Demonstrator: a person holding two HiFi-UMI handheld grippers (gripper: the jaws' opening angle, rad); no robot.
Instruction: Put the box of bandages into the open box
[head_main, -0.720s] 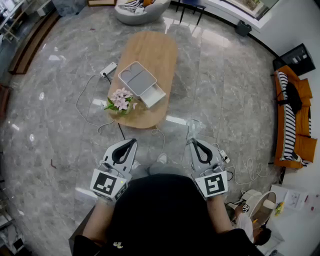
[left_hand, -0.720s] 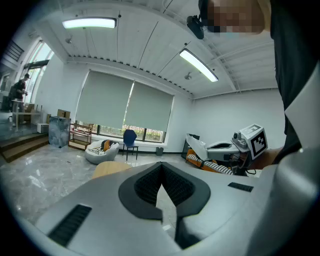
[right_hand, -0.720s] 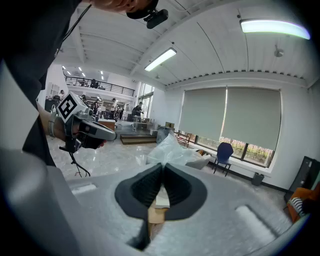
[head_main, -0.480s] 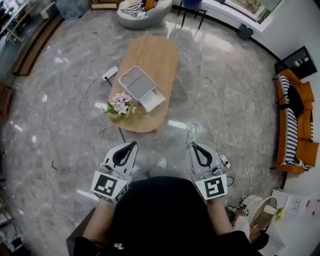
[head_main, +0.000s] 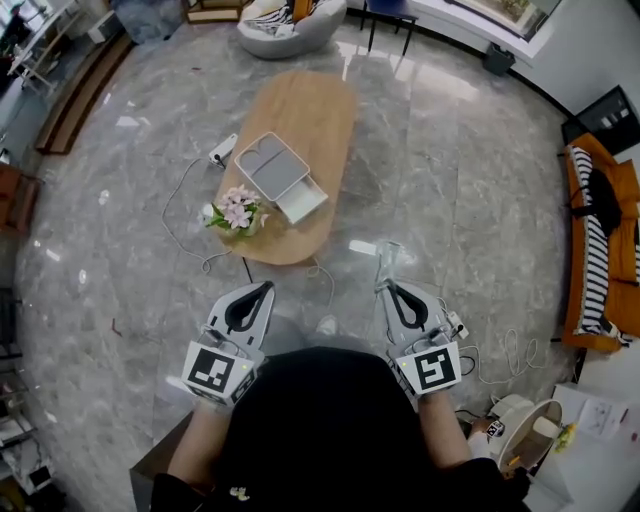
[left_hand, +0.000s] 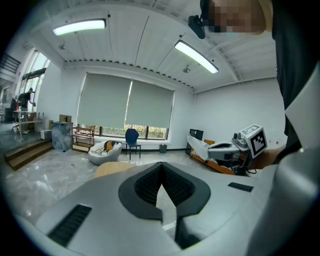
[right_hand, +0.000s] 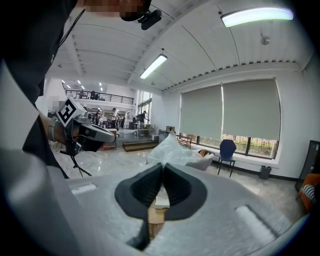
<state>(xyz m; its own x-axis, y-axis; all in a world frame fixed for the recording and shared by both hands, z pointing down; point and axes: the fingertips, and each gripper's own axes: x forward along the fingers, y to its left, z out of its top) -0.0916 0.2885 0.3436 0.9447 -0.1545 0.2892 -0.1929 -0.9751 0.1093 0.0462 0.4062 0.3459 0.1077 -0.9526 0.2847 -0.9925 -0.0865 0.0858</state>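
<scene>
An open box (head_main: 283, 176), grey lid up beside its white tray, lies on the oval wooden table (head_main: 312, 105) ahead of me, next to a bunch of pink flowers (head_main: 232, 210). No box of bandages can be made out. My right gripper (head_main: 387, 286) is held over the floor short of the table, shut on a crumpled clear plastic bag (head_main: 388, 257); the bag (right_hand: 172, 150) sticks up past the jaw tips in the right gripper view. My left gripper (head_main: 267, 287) is level with it, shut, with nothing between its fingers.
A white power strip (head_main: 221, 146) and looping cables (head_main: 185, 225) lie on the marble floor left of the table. An orange sofa (head_main: 600, 240) stands at the right. A grey beanbag (head_main: 290, 18) sits beyond the table. A round bin (head_main: 528, 428) stands at lower right.
Both grippers keep their pose and stay shut. The view has drifted a little, so the right gripper and its bag sit slightly lower in the picture.
</scene>
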